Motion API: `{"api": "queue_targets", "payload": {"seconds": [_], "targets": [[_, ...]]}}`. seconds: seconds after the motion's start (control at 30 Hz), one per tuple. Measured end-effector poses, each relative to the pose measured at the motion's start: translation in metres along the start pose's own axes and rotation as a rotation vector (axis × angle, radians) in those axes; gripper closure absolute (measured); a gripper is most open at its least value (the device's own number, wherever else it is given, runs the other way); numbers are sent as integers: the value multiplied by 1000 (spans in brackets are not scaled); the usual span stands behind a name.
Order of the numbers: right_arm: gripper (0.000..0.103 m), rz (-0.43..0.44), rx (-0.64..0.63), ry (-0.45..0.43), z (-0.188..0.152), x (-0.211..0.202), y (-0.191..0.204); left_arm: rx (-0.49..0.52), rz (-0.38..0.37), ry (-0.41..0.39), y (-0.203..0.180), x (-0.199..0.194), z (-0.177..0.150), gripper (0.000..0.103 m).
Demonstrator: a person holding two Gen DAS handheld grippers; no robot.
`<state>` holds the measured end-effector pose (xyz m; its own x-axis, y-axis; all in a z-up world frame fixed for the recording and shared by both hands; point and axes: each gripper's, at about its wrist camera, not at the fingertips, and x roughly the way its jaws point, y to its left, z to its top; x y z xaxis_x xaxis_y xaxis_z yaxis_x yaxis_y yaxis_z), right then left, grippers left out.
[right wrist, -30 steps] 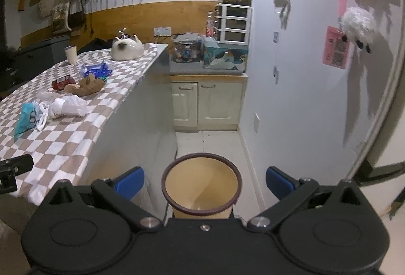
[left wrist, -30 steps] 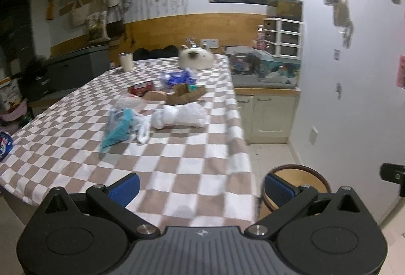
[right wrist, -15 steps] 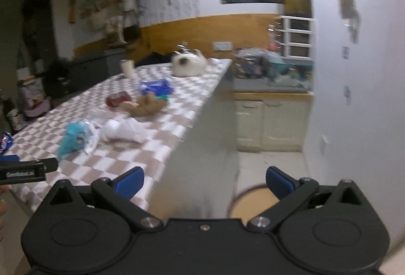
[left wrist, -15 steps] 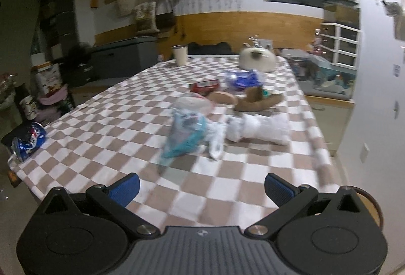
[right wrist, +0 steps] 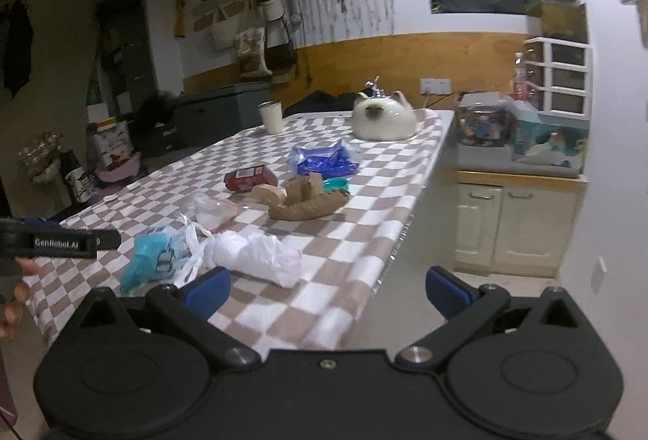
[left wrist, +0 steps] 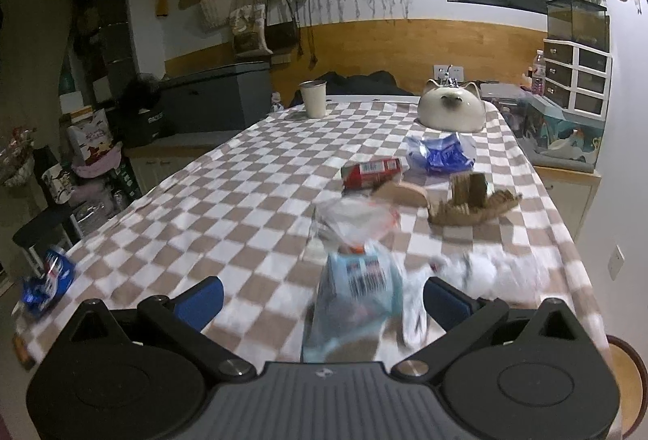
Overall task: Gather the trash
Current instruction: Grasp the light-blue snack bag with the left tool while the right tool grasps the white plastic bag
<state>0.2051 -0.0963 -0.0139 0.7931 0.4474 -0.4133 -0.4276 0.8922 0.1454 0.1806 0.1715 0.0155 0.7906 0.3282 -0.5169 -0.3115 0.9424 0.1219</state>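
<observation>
Left wrist view, teal wrapper [left wrist: 356, 302] lengthwise between parted left tongs [left wrist: 322, 300], right tongs [right wrist: 327, 288] parted.

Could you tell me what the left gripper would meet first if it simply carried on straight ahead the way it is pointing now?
Most likely the light blue plastic wrapper: it lies on the checkered tablecloth directly between the open fingers of the left gripper. Depth is blurred, so contact distance is unclear.

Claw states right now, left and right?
Left claw: open, holding nothing, teal packet between its fingers.
Right claw: open, empty.
</observation>
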Motion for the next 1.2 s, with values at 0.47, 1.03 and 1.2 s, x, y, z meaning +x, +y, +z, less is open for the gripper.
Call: {"api": "queue_targets", "payload": {"seconds": [0.47,1.03,1.2], "targets": [[0,140,30,52,38,103,12,-91,-238,178,14,97,22,0],[23,525,198,356,21,169,17,-276,-410,300,50,131,5,0],[23,584,130,374,12,134,28,-310,-407,343,53,141,-2,0]]}}
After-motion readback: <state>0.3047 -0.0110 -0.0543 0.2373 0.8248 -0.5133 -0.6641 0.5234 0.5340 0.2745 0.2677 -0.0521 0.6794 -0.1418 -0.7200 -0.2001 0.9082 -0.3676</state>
